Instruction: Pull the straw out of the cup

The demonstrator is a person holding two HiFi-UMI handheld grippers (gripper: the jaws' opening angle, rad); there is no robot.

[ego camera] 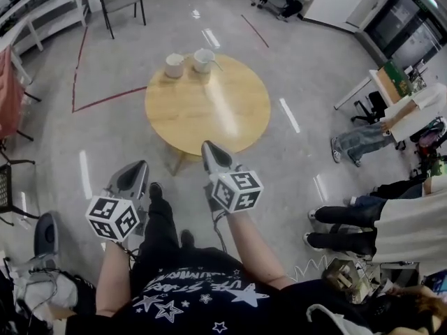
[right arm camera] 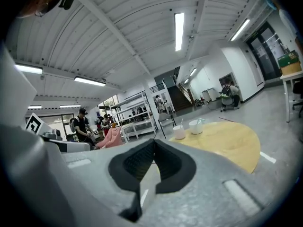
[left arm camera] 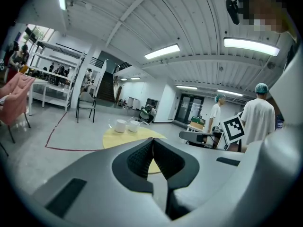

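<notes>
The left tool [ego camera: 136, 167] and the right tool [ego camera: 209, 148] are both pressed together, with nothing in them. Past them is the round desk [ego camera: 209, 117]. Two white cups [ego camera: 174, 65] stand side by side at its far edge, well apart from the tools. A thin straw [ego camera: 217, 64] pokes out of the right cup [ego camera: 204, 59].

I think the tools must get much nearer first. Then one should spread, pinch the straw near its top and pull straight up, while the other holds the cup still.

Both tools are held low and point almost flat at the desk. The left arm [ego camera: 112, 278] and right arm [ego camera: 253, 246] reach out from close to the body.
</notes>
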